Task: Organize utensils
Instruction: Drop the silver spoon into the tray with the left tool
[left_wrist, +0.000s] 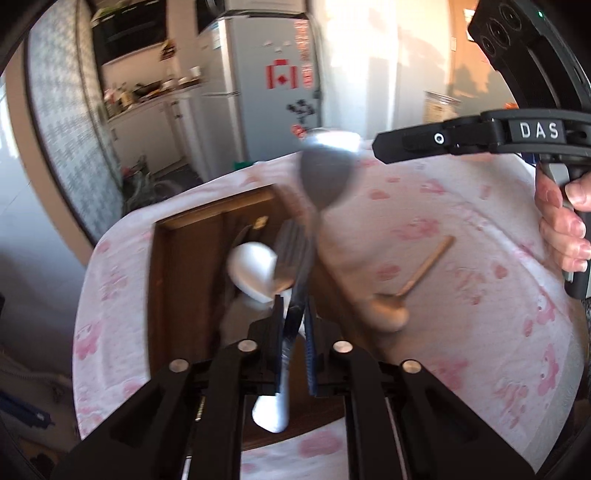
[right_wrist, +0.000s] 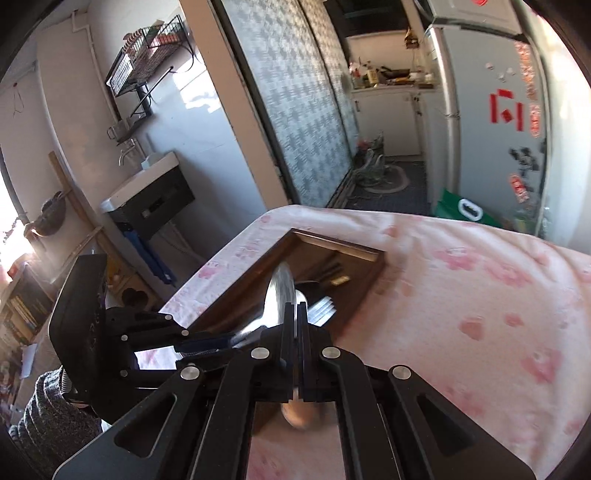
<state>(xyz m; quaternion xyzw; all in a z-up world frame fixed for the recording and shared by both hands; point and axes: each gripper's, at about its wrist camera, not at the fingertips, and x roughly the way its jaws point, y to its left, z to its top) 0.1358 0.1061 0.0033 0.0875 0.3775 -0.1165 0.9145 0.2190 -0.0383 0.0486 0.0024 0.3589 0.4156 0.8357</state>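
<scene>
A wooden tray (left_wrist: 162, 280) with long compartments lies on the bench (left_wrist: 480, 332), which is covered by a white cloth printed with pink flowers. In the tray lie a white spoon (left_wrist: 253, 271) and a fork (left_wrist: 291, 254) side by side, with darker utensils further back, too blurred to name. A gold-coloured spoon (left_wrist: 395, 306) lies on the cloth just right of the tray, its handle angled up to the right, well apart from both tools. Beyond the bench stand a grey fridge (left_wrist: 266, 74) with red stickers and a cluttered kitchen counter (left_wrist: 155, 92); in the right wrist view a patterned sliding door (right_wrist: 295, 110) and a small washbasin (right_wrist: 147, 177) fill the left side.

The left hand-held gripper (left_wrist: 295, 314) is pinching the handle of a large metal spoon (left_wrist: 327, 173), fingers pressed against it. The spoon stands up and away from the camera, its bowl raised above the tray's far right corner and smeared by motion blur. It blocks part of the view of the fork below.

The right hand-held gripper (right_wrist: 297, 314) has its fingers pressed together with only a thin gap; whether anything is caught there I cannot tell. It hovers over the tray's near edge, pointing toward the tray. In the left wrist view it reaches in from the upper right, roughly level, its tip just beside the raised spoon bowl, and the person's hand (left_wrist: 565, 221) wraps the grip with fingers curled.
</scene>
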